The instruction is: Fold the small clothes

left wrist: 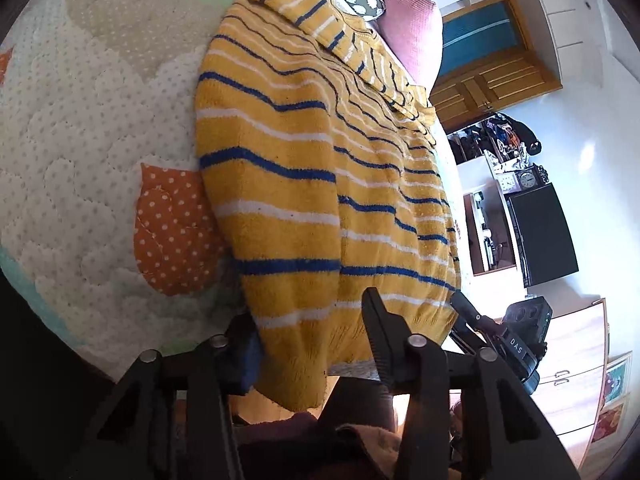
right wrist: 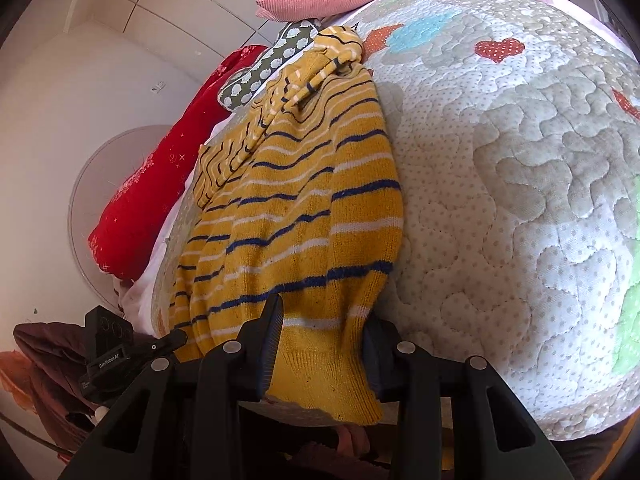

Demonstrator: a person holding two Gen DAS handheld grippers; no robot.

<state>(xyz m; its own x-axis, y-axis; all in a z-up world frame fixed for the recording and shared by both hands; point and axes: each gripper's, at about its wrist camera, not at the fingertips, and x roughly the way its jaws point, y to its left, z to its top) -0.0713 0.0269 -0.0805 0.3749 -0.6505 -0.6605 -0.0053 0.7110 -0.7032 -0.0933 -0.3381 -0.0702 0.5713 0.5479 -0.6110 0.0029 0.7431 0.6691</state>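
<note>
Gripping: both tools sit at the near hem of the yellow striped sweater (left wrist: pixel 320 184), one on each bottom corner — a two-point hold suits carrying the hem over in a fold.
Sweater place: spread lengthwise on the quilted bedspread (left wrist: pixel 92 128), collar toward the pink pillow (left wrist: pixel 408 24), hem hanging slightly past the bed's near edge.
Left gripper (left wrist: pixel 316 344): jaws straddle the hem, knit bunched between them; whether the pads fully pinch it, I cannot tell.
Right gripper (right wrist: pixel 322 340): fingers clenched on the hem's ribbed band, cloth gathered between the pads.
Likely step: securing both corners before lifting — the sleeves already lie folded inward.
Risk: loose knit may slip from a partial pinch.
</note>
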